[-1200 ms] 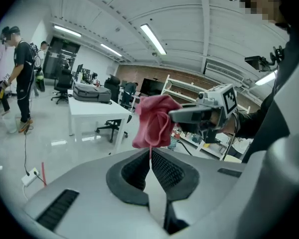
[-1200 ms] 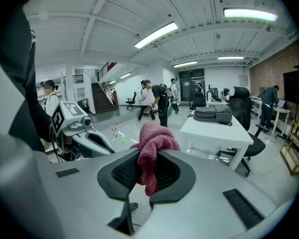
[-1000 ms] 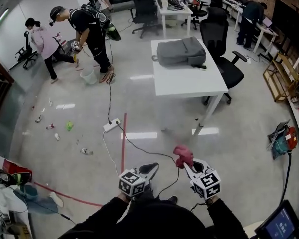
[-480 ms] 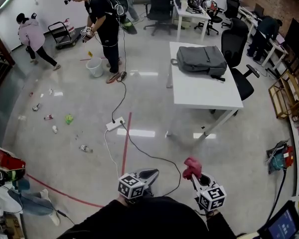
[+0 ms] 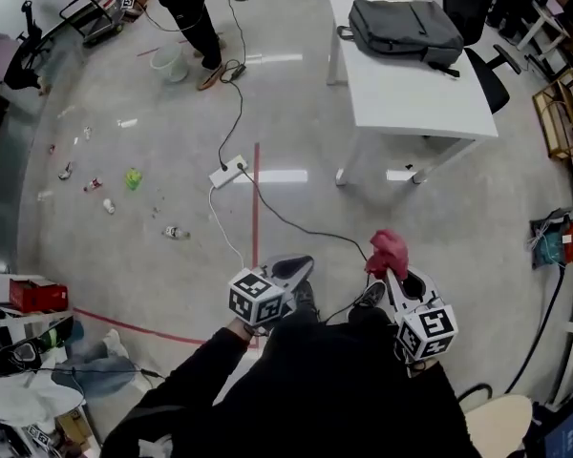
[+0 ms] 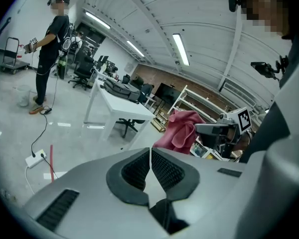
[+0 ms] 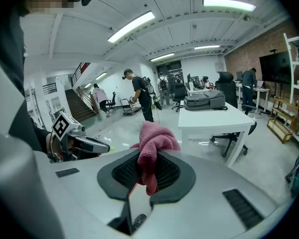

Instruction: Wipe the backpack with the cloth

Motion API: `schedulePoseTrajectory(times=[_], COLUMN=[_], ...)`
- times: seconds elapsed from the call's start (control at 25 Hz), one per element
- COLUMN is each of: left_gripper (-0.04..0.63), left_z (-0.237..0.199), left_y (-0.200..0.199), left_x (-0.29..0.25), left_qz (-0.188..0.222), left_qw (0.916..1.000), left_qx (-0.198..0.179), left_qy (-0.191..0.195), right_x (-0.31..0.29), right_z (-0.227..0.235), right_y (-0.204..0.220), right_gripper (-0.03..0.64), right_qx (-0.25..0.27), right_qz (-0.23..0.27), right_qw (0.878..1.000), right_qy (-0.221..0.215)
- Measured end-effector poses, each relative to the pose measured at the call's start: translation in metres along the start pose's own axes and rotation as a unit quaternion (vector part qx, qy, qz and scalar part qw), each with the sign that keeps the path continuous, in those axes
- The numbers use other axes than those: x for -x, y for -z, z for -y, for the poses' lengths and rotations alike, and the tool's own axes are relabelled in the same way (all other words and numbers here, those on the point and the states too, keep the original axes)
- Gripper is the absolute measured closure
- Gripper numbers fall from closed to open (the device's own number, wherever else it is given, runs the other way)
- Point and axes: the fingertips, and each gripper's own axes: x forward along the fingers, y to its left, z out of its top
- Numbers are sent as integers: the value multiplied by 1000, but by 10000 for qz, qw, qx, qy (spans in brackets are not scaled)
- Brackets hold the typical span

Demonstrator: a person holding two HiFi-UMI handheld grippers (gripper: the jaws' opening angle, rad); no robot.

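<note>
A grey backpack (image 5: 407,29) lies flat on the far end of a white table (image 5: 420,103) across the room; it also shows small in the right gripper view (image 7: 204,101) and in the left gripper view (image 6: 120,89). My right gripper (image 5: 393,273) is shut on a pink cloth (image 5: 388,252), which bunches up above the jaws (image 7: 153,141). My left gripper (image 5: 302,265) is shut with nothing between its pads (image 6: 150,167). Both grippers hang low in front of me, well short of the table. The cloth (image 6: 180,130) and the right gripper show to the right in the left gripper view.
A power strip (image 5: 229,171) and its cable (image 5: 296,225) lie on the floor between me and the table. A red floor line (image 5: 255,208) runs ahead. Litter (image 5: 133,177) is scattered to the left. A person (image 5: 181,8) stands by a bucket (image 5: 169,63). An office chair (image 5: 477,27) stands behind the table.
The table and backpack have come nearer and shifted up in the head view as I walk forward. Both grippers ride along with me, the right one still gripping the cloth.
</note>
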Motion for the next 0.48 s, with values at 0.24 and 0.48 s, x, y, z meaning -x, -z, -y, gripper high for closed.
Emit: schedulePoseTrajectory(times=[0.24, 0.48], left_gripper=[567, 566], left_z=[-2, 22], left_y=[-22, -67], left_x=[-41, -103], left_qz=[-97, 94], left_qw=[9999, 9991], left_qx=[-42, -88], left_qy=[-68, -405], right_x=[-29, -45], right_z=[33, 94], right_y=[-14, -35], right_gripper=[563, 563], right_qx=[36, 120], right_qz=[109, 148], right_qw=[9997, 9971], right_qy=[-221, -733])
